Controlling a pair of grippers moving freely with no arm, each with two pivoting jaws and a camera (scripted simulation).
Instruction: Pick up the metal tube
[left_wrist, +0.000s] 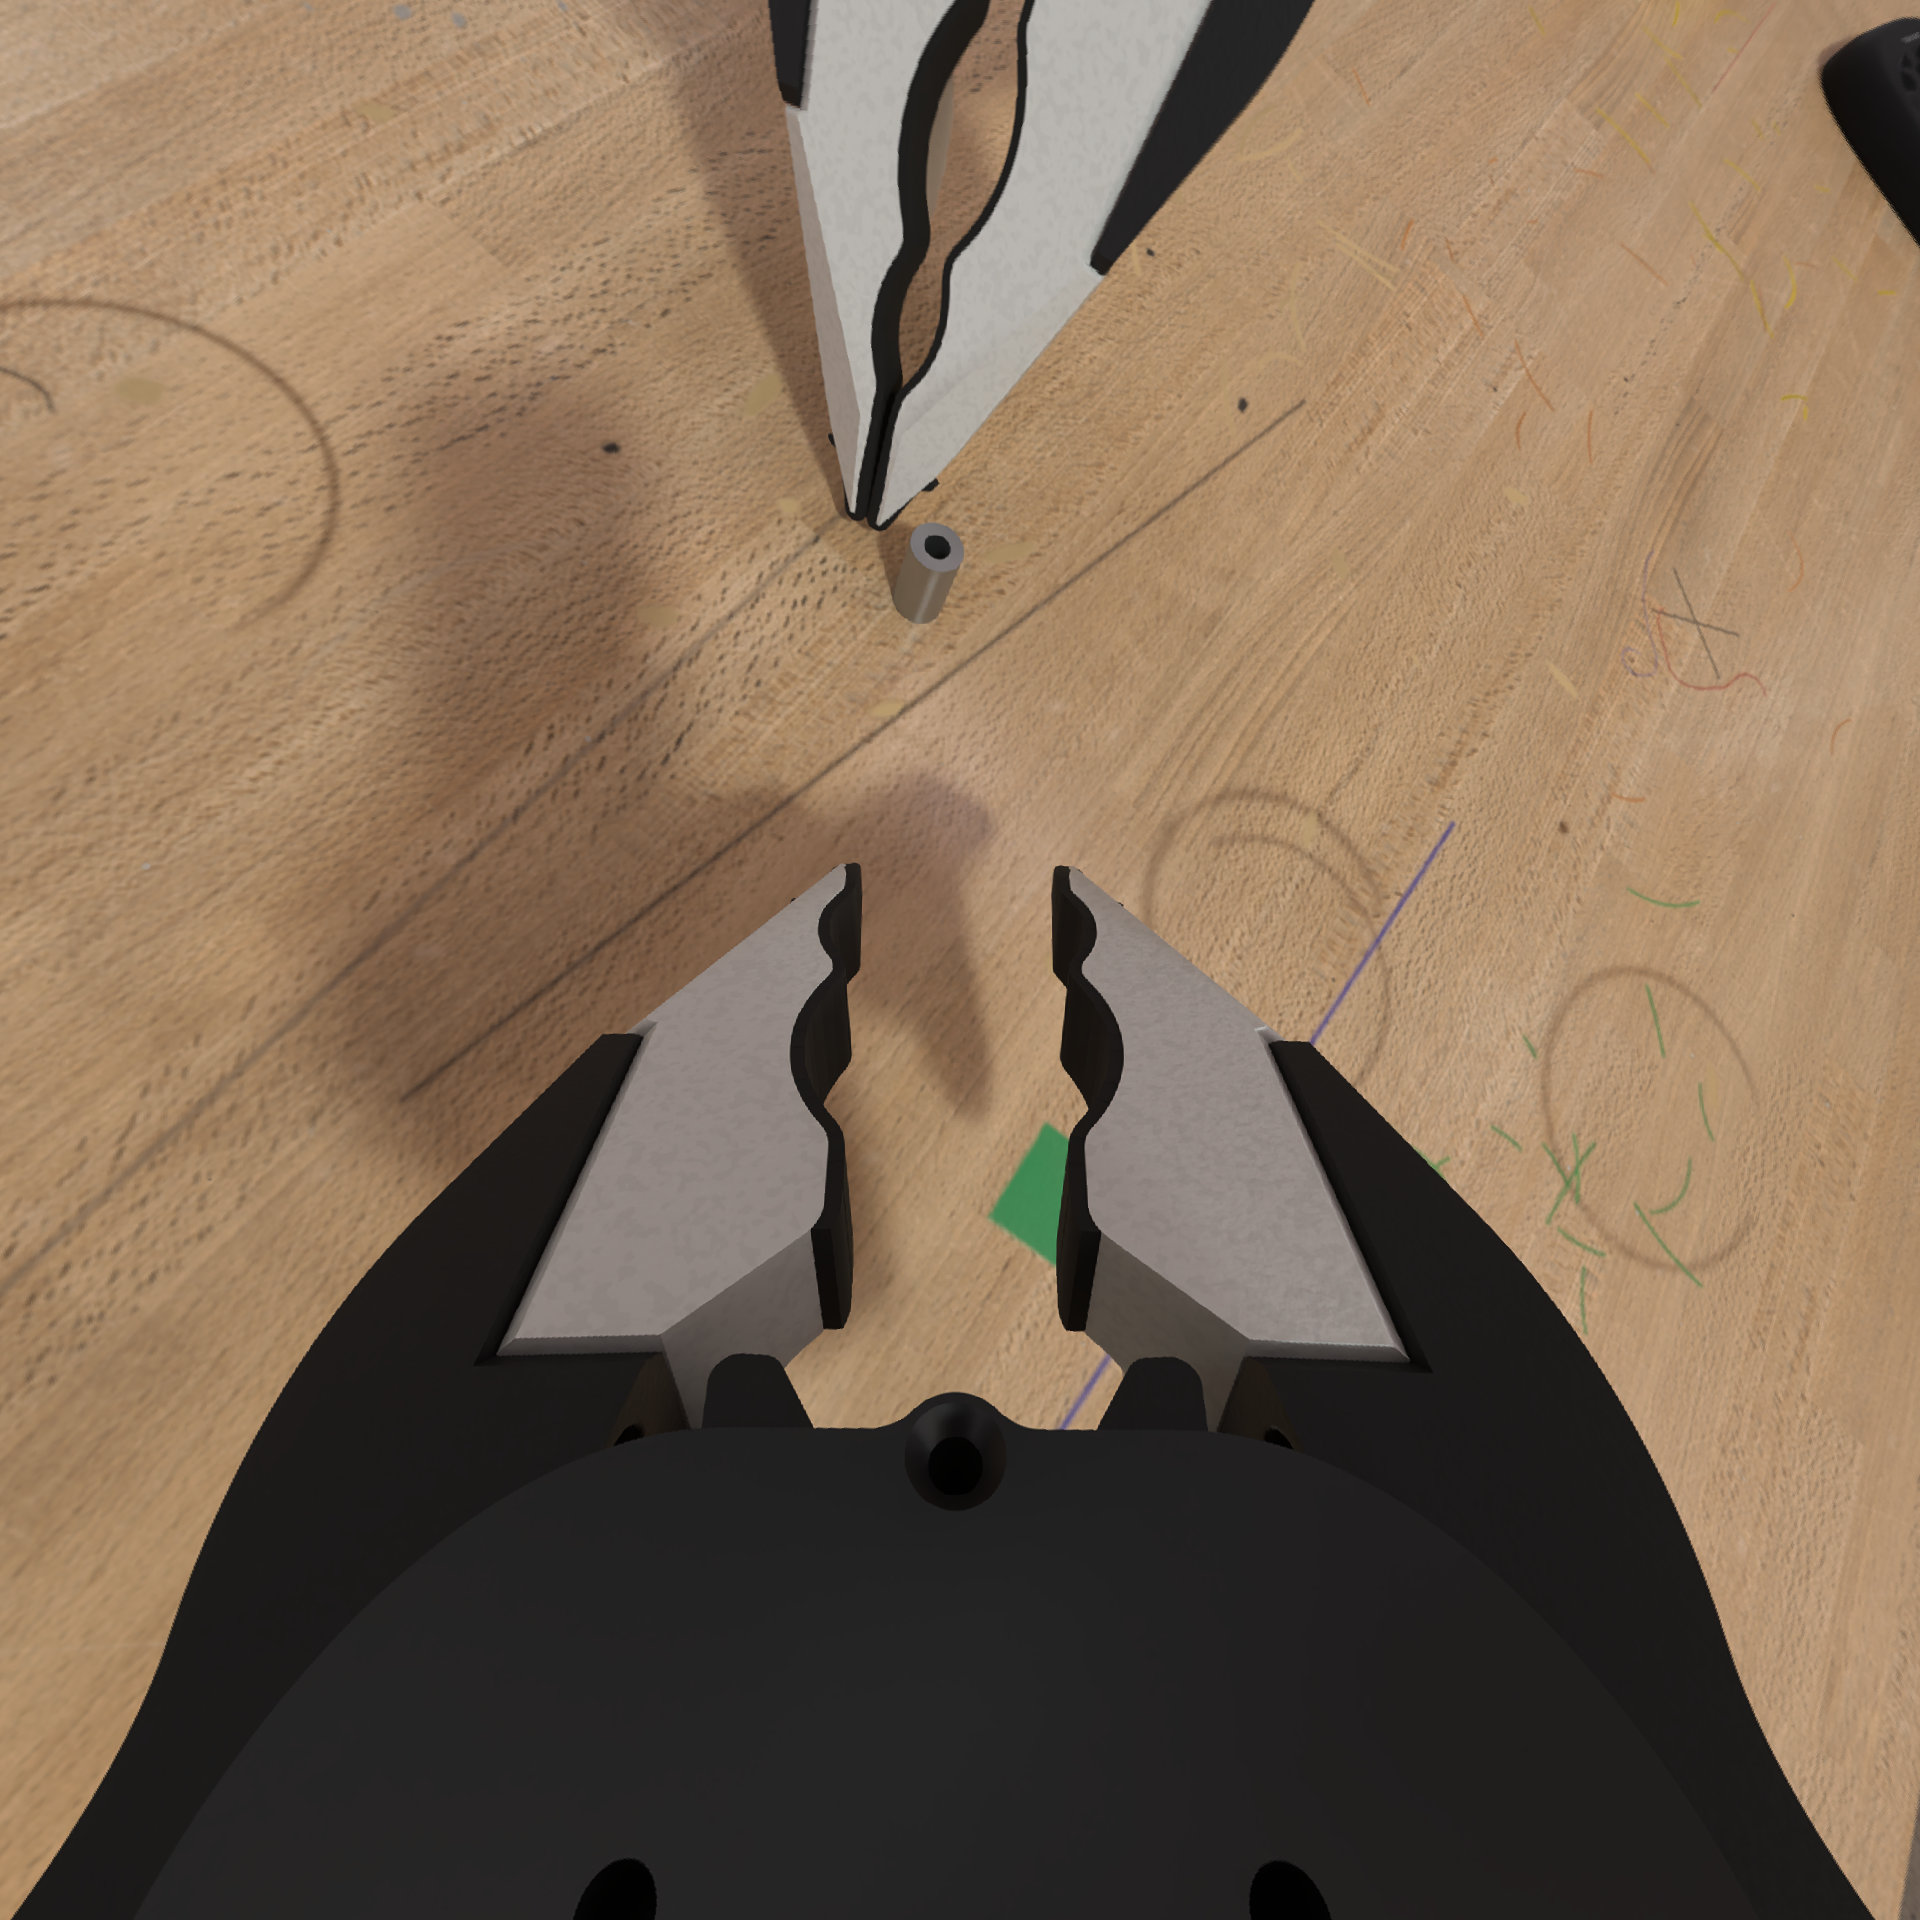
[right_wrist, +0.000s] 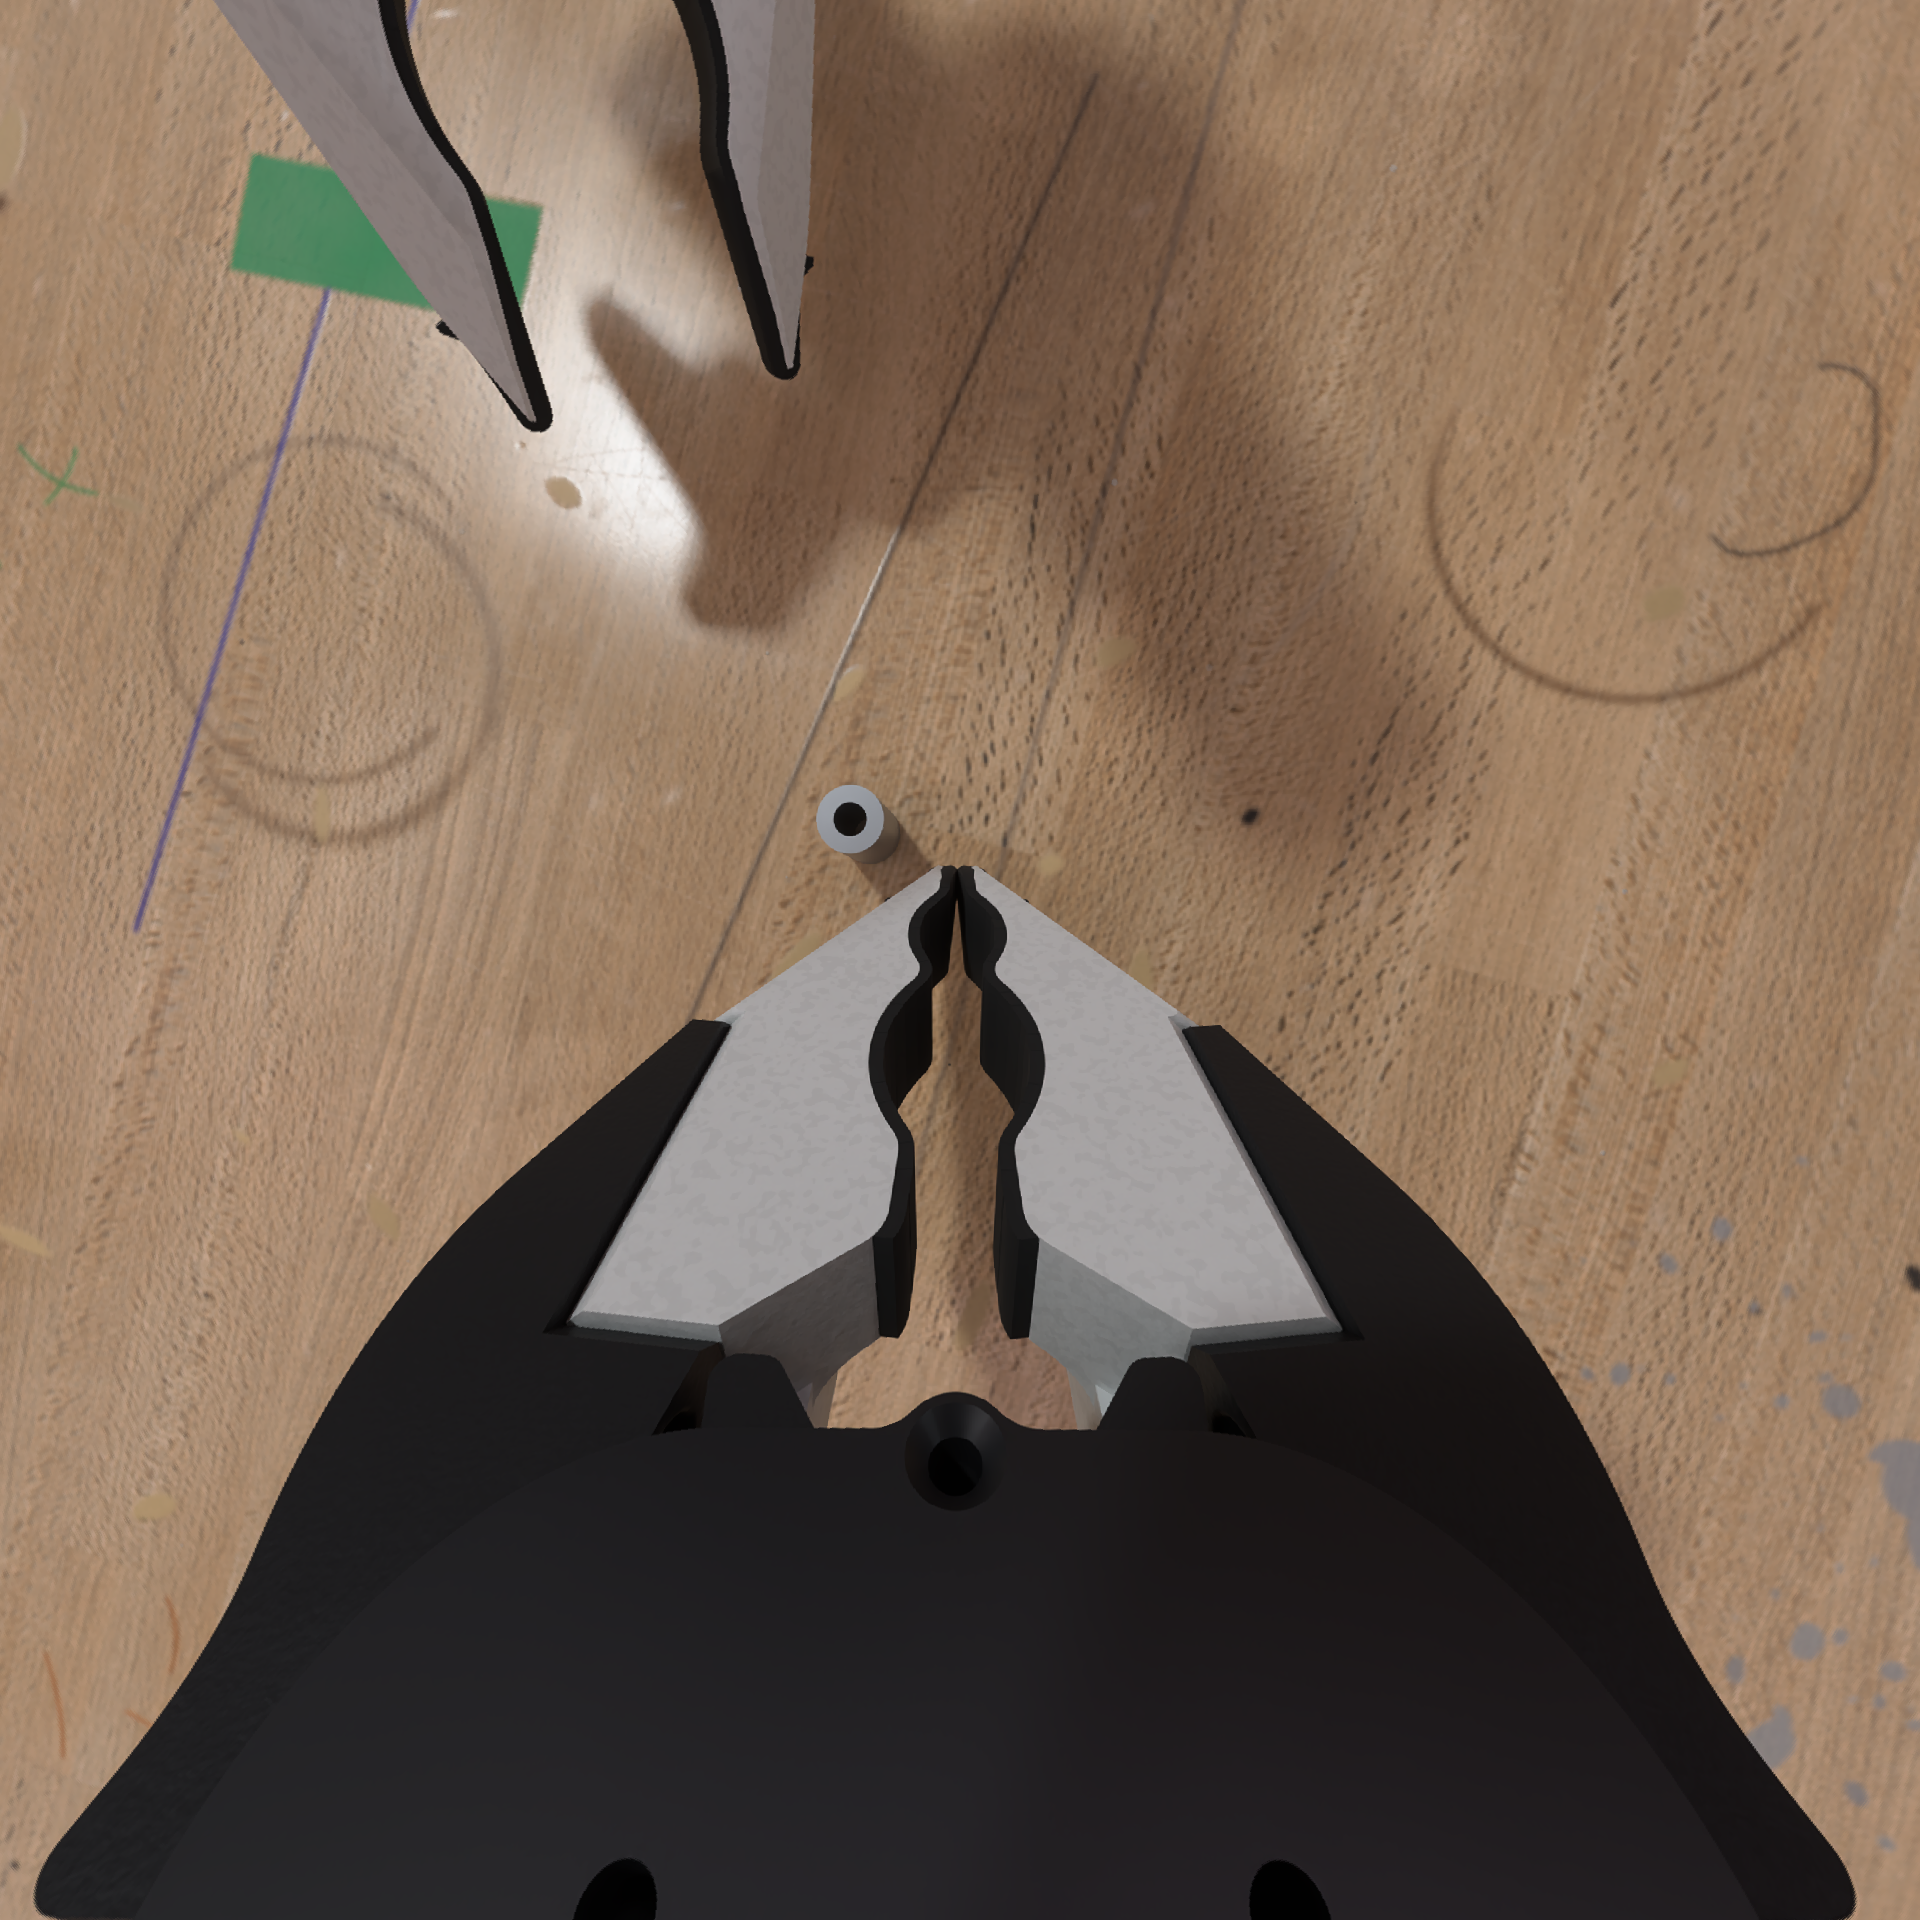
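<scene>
A short grey metal tube (left_wrist: 927, 571) stands upright on the wooden table, its hollow end facing up. It also shows in the right wrist view (right_wrist: 856, 823). My right gripper (right_wrist: 956, 875) is shut and empty, its tips just to the right of the tube and close beside it. In the left wrist view the right gripper (left_wrist: 871, 514) shows at the top, tips down next to the tube. My left gripper (left_wrist: 956, 883) is open and empty, held well short of the tube. In the right wrist view the left gripper (right_wrist: 665, 400) hangs open at the top.
The wooden table (left_wrist: 416, 727) has pen marks, ring stains and a dark seam line. A green patch (left_wrist: 1029, 1195) lies under my left gripper and also shows in the right wrist view (right_wrist: 301, 234). A black object (left_wrist: 1881, 114) sits at the upper right edge.
</scene>
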